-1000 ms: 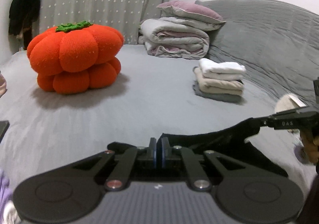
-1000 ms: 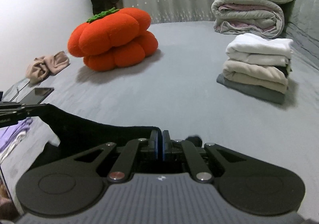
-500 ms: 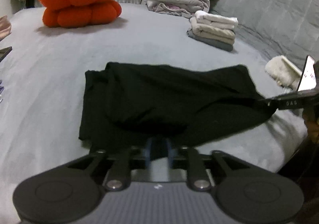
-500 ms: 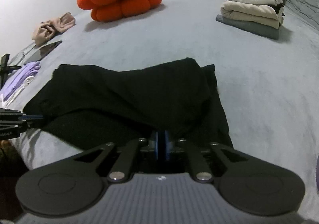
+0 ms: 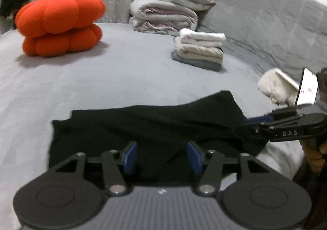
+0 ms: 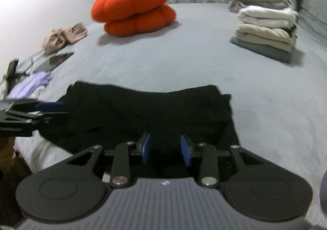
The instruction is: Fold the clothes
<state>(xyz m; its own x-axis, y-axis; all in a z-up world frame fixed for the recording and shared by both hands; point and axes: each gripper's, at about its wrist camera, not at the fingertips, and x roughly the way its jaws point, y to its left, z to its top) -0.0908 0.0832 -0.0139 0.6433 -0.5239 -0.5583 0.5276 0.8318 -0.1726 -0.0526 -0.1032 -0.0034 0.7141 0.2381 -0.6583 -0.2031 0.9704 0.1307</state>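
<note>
Black garment (image 5: 147,127) lies spread across the lower middle of the left wrist view on the grey bed (image 5: 122,78), the left gripper (image 5: 161,157) over its near edge with jaws just opened and spread, pads clear of the cloth; an orange pumpkin cushion (image 5: 59,25) sits upper left, rolled bedding (image 5: 165,15) and a stack of folded clothes (image 5: 199,48) upper centre, and the right gripper (image 5: 253,120) reaches in at right. In the right wrist view the black garment (image 6: 147,111) fills the lower centre under the right gripper (image 6: 166,151), jaws likewise just parted and free of cloth, with the pumpkin cushion (image 6: 134,7) at top, folded clothes (image 6: 267,31) upper right, a phone (image 6: 54,61) and lilac cloth (image 6: 32,84) at left, where the left gripper (image 6: 51,107) intrudes.
</note>
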